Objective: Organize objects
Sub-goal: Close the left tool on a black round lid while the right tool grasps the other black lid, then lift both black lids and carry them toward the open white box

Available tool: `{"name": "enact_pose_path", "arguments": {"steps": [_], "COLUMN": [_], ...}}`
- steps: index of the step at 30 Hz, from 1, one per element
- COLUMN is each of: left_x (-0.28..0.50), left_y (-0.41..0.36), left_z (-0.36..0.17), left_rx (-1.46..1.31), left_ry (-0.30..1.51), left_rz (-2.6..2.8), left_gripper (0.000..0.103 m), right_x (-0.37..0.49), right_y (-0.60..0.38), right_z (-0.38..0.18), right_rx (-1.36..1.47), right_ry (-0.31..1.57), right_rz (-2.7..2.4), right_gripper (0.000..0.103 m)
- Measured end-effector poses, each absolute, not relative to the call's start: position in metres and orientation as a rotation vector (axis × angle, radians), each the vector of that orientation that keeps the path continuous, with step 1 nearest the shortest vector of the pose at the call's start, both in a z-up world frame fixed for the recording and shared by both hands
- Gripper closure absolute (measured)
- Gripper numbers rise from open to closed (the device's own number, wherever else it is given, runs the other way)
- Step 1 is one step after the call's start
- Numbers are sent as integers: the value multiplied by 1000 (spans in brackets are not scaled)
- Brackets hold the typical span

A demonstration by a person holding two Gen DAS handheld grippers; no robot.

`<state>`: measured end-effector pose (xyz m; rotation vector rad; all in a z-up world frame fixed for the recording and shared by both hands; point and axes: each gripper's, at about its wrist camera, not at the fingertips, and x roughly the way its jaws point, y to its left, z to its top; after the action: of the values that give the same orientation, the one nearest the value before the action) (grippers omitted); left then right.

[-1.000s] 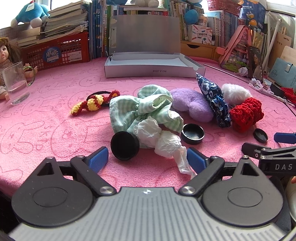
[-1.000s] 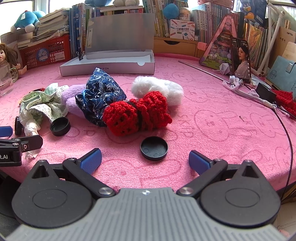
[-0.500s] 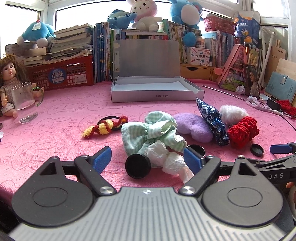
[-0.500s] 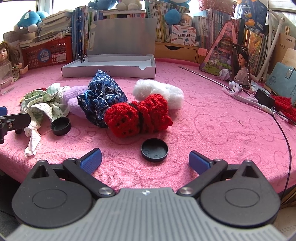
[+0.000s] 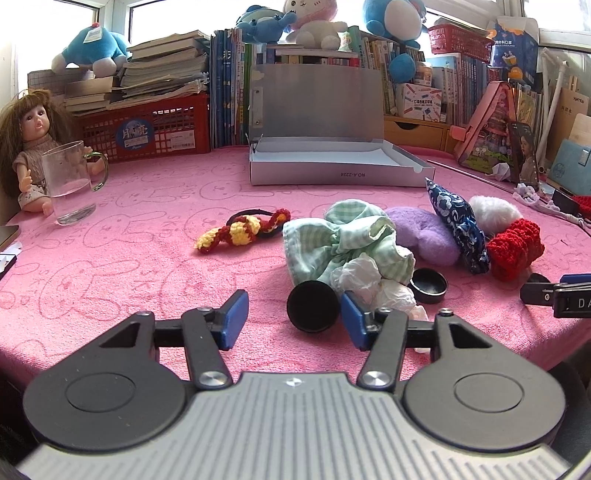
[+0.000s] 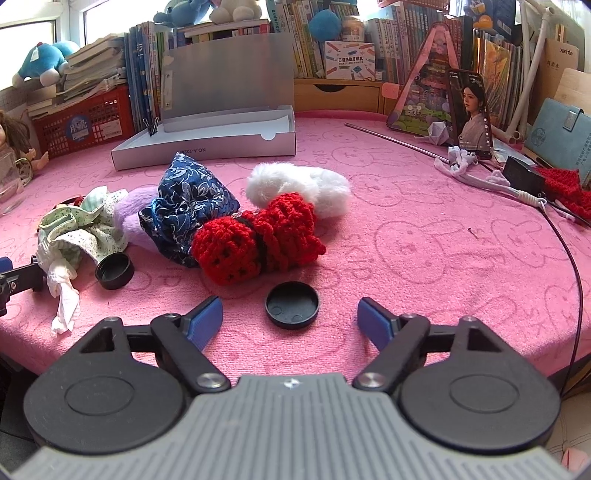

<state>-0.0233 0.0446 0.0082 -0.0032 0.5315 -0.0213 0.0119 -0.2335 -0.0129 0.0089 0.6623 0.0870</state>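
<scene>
Soft fabric pieces [image 5: 349, 236] and black round caps [image 6: 291, 304] lie heaped before the open silver box [image 5: 332, 168].

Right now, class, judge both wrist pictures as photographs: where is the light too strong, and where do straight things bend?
Left wrist view: the windows behind the plush toys are blown out white; the pink tablecloth curves down at the edges, a fisheye effect. Right wrist view: the books lean and bow toward the corners; the black cap looks sharp.

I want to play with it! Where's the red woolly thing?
The red woolly thing sits mid-table in the right wrist view, touching the blue flowery pouch, just beyond a black cap.
</scene>
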Motion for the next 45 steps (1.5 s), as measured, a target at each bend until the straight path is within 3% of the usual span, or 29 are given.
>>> {"name": "enact_pose_path", "arguments": {"steps": [9, 15, 25, 31, 45], "left_x": [-18, -13, -9, -9, -3], "left_y": [43, 44, 42, 43, 45], "left_z": [2, 0, 1, 4, 0], "left_rx": [5, -17, -35, -42, -39], "left_ry": [555, 559, 556, 542, 545], "left_rz": [-5, -10, -32, -33, -10], "left_gripper": [45, 45, 62, 64, 63], "right_x": [11, 11, 12, 12, 10], "right_y": [-235, -234, -234, -233, -228], "right_z": [-12, -12, -12, -11, -10], "right_rx": [17, -2, 2, 0, 6], "right_ry": [651, 647, 639, 638, 634], "right_rz": [71, 68, 64, 74, 102], "right_gripper": [40, 46, 56, 67, 67]}}
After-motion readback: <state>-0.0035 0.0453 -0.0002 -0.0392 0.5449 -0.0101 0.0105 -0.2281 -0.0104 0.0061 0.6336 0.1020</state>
